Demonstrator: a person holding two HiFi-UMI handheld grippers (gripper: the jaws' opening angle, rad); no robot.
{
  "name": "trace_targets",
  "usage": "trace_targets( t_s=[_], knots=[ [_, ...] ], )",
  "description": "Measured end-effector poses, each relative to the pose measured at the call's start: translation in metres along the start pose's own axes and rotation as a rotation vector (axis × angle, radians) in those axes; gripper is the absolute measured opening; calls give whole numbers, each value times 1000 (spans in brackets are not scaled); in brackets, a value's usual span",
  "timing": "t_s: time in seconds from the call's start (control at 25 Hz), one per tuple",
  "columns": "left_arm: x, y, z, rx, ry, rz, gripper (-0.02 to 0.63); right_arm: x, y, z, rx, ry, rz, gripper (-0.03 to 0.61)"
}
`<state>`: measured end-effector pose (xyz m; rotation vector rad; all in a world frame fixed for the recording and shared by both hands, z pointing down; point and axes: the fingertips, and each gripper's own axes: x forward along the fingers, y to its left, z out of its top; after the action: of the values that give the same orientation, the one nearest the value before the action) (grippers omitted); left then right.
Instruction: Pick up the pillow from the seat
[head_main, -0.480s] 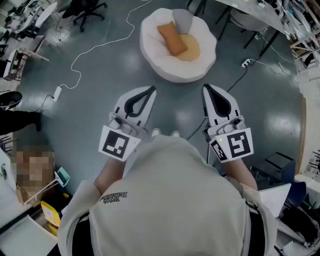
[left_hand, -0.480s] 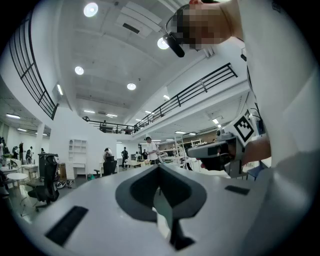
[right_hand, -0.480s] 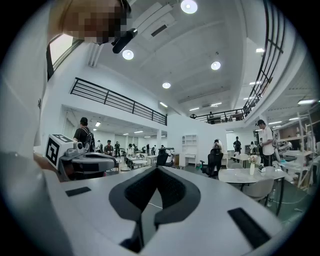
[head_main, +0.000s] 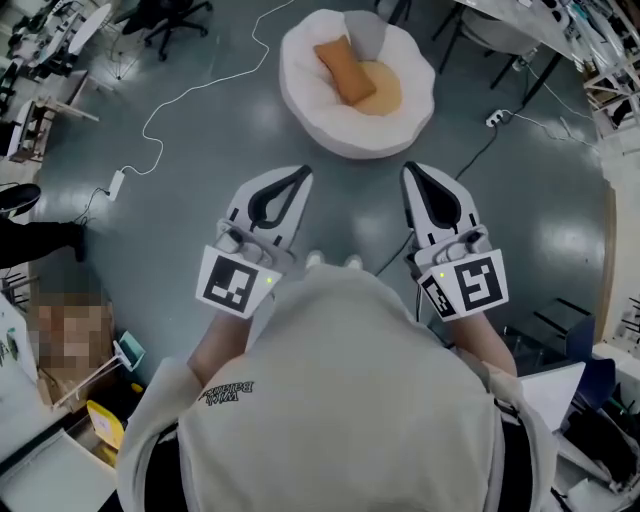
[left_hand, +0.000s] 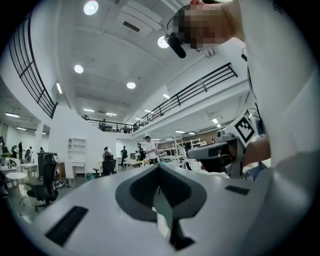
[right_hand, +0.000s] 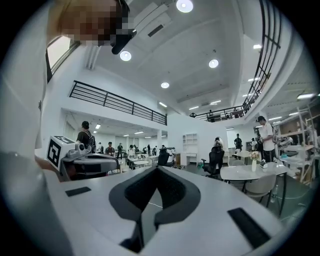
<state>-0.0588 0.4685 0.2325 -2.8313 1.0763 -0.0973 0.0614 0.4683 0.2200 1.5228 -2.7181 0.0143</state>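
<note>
An orange pillow (head_main: 344, 70) lies on a round white cushioned seat (head_main: 310, 100) on the grey floor, at the top of the head view. A grey cushion (head_main: 366, 36) leans at the seat's far rim. My left gripper (head_main: 303, 172) and right gripper (head_main: 408, 170) are held side by side in front of my chest. Both point toward the seat and stay well short of it. Each is shut with nothing between its jaws. The left gripper (left_hand: 159, 166) and right gripper (right_hand: 159, 168) views look level across a hall, so neither shows the seat or the pillow.
A white cable with a power strip (head_main: 114, 185) snakes over the floor to the left. A black cable runs to a socket block (head_main: 492, 122) on the right. An office chair (head_main: 170, 20) stands at the top left. Tables, chairs and people fill the hall beyond.
The seat and pillow sit slightly higher in the head view. Both grippers remain shut and have hardly shifted.
</note>
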Motion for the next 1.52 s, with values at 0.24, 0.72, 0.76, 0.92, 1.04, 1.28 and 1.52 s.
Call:
trace_targets(
  t_s=[0.24, 0.72, 0.76, 0.92, 1.04, 1.28, 1.52],
  knots=[
    [8, -2, 0, 8, 4, -1, 9, -7, -12, -3, 55, -13, -2, 9],
    [19, -20, 8, 40, -10, -5, 9, -24, -18, 3, 76, -76, 47, 9],
    [21, -22, 8, 44, -8, -4, 9, -26, -19, 3, 74, -78, 49, 9],
    [30, -34, 7, 41, -5, 0, 9, -35, -29, 0, 68, -71, 46, 9],
    [34, -40, 6, 12, -5, 6, 9, -37, -42, -1, 75, -70, 26, 9],
    [39, -51, 5, 23, 5, 14, 9, -46, -58, 2, 69, -84, 12, 9],
    [43, -63, 6, 44, 5, 19, 9, -59, -60, -2, 64, -96, 46, 9]
  ],
)
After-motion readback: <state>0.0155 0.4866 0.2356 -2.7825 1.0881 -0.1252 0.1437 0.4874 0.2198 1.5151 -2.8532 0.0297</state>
